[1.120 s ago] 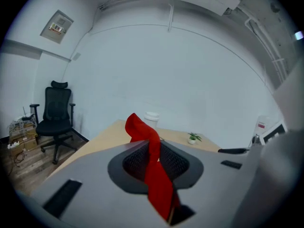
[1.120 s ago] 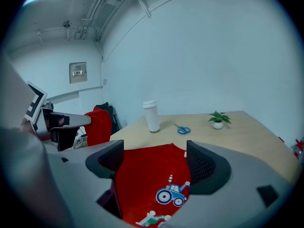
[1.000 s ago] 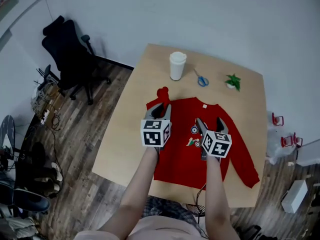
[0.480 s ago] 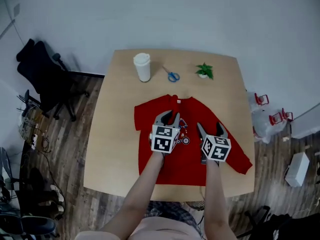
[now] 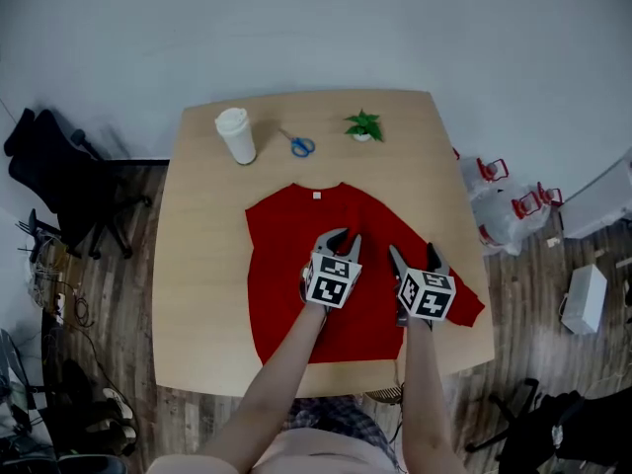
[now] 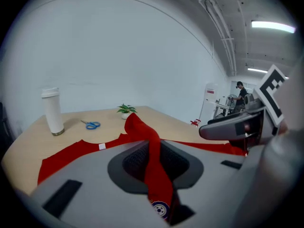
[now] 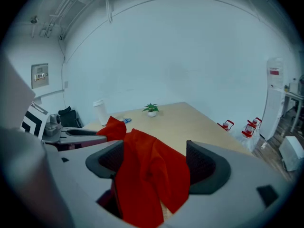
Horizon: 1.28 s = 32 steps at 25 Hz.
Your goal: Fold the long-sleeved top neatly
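A red long-sleeved top [image 5: 291, 255] lies flat on the wooden table [image 5: 197, 265], its right sleeve reaching the right edge. My left gripper [image 5: 343, 243] hovers over the top's middle. In the left gripper view it [image 6: 152, 148] is shut on a thin raised fold of the top [image 6: 142, 132]. My right gripper [image 5: 414, 255] sits just to its right, over the top's right half. Its jaws [image 7: 156, 160] stand wide apart, so it is open. Loose red cloth [image 7: 147, 175] hangs between them, touching the left pad and leaving a gap at the right pad.
At the table's far edge stand a white cup [image 5: 236, 134], blue-handled scissors [image 5: 299, 146] and a small potted plant [image 5: 363, 124]. A black office chair [image 5: 59, 181] is on the floor to the left. Red items [image 5: 494, 171] and a white box [image 5: 578, 299] are on the right.
Both grippers have moved right across the top, the left one from its left edge to its middle with cloth in it. The bunched left sleeve no longer shows; the left edge is straight.
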{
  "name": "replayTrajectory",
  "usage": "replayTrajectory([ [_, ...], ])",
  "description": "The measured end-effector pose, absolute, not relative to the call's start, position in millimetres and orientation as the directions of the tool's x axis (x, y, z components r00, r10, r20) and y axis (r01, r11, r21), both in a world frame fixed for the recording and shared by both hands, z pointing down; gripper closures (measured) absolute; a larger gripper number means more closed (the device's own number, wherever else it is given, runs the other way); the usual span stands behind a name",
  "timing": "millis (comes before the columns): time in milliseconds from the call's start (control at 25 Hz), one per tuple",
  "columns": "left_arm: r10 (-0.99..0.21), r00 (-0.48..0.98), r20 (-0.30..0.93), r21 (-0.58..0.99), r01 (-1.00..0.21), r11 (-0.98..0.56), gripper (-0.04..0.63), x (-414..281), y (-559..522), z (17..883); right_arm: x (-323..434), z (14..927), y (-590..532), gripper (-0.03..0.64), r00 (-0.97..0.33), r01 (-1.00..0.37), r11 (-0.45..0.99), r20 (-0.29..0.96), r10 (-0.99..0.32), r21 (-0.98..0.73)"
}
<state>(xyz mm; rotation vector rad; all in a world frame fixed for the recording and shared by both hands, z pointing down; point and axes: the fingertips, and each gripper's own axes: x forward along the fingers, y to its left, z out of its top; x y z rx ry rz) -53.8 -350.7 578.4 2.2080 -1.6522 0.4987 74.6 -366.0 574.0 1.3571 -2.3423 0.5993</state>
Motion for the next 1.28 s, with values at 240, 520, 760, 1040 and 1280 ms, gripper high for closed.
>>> replayTrajectory([
  [240,-0.781,0.291,0.552,0.029,-0.943,-0.33,0.529,-19,-356,615,105,581,-368,0.221,-0.44,-0.894,0.412,0.522,-0.73,-0.178],
  [520,-0.753,0.343,0.562,0.065,-0.926,-0.373,0.489,-1,-358,633,132,588,-367,0.221,-0.411,-0.909,0.375,0.53,-0.742,-0.181],
  [760,-0.712,0.453,0.536,0.158,-0.883,-0.443,0.418,29,-355,632,153,588,-366,0.22,-0.384,-0.923,0.336,0.527,-0.758,-0.189],
  [1040,-0.727,0.467,0.502,0.218,-0.883,-0.416,0.337,34,-353,622,172,588,-359,0.219,-0.352,-0.936,0.29,0.523,-0.776,-0.2],
  [1280,-0.751,0.48,0.454,0.229,-0.877,-0.423,0.308,41,-354,598,197,578,-351,0.218,-0.305,-0.952,0.245,0.51,-0.804,-0.182],
])
